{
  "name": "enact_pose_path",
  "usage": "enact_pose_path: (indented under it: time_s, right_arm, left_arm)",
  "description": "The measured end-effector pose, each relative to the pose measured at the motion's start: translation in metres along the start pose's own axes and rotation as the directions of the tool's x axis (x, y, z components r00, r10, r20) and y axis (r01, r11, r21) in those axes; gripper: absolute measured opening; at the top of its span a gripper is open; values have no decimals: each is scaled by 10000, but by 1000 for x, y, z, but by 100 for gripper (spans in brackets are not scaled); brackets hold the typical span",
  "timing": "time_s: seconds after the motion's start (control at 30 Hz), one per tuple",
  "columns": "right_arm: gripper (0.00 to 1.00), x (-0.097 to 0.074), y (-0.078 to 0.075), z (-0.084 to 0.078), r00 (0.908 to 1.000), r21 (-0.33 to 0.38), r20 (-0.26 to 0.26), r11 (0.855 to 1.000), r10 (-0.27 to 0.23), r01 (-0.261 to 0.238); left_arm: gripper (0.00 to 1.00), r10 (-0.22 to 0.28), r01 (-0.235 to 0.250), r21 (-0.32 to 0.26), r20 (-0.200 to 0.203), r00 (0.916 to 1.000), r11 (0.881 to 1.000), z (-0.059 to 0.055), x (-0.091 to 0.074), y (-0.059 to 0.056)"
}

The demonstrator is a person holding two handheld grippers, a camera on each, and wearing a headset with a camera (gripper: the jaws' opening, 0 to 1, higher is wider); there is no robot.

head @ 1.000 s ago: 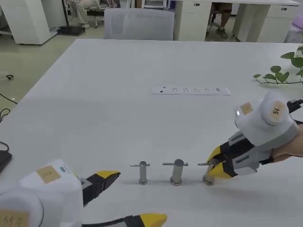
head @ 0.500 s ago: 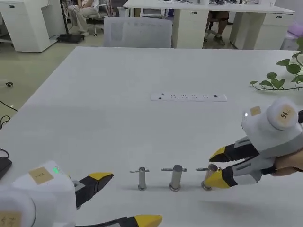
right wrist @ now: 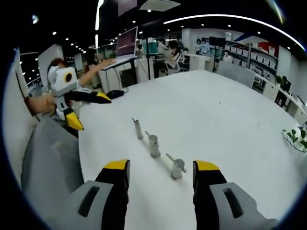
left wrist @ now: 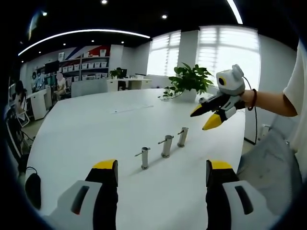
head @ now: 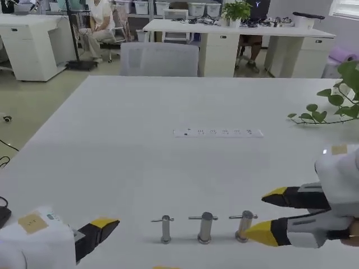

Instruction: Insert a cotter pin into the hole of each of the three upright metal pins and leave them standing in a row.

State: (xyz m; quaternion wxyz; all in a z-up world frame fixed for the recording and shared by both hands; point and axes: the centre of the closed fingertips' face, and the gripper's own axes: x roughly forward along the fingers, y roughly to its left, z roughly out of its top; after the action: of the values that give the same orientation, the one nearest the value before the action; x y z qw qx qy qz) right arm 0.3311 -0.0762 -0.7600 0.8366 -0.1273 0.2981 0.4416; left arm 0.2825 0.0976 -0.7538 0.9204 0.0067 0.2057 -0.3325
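Standing wide and empty, the jaws of the right gripper (head: pixel 262 214) are held just right of the row of three metal pins (head: pixel 206 227), nearest its right-end pin (head: pixel 244 224). The left gripper (left wrist: pixel 162 165), equally agape and empty, is kept farther off, left of the row. Each pin is seen upright, a cotter pin (head: pixel 195 217) crossing it horizontally; nothing is judged left to insert.

3 pins (head: pixel 205 227) stand in a row before the power strip (head: pixel 217 133)
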Motion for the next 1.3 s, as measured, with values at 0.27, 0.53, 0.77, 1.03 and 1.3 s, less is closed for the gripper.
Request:
enact_pose_path:
  time_s: [0.27, 0.53, 0.77, 1.03, 1.3]
  right_arm:
    - [62, -17, 22, -10, 9990, 899, 331, 9956, -284, 253]
    - [69, -27, 38, -29, 9959, 1493, 544, 9868, -718, 629]
    - [73, -29, 46, -38, 9931, 1672, 721, 9827, -925, 794]
    - [81, -32, 46, -41, 9851, 1898, 1069, 9753, -1349, 1129]
    - [87, -33, 46, -45, 9854, 1985, 1034, 9736, -1350, 1125]
  left_arm:
    - [74, 269, -271, -252, -59, 9996, 9993, -2, -11, 4]
    - [76, 393, -394, -487, -38, 9992, 9980, -2, -21, 1]
    - [80, 529, -534, -616, -98, 9986, 9967, -7, -26, 3]
    - [87, 733, -729, -604, 48, 9973, 9955, -9, -31, 6]
    - [93, 879, -866, -423, 281, 9957, 9953, -3, -32, 10]
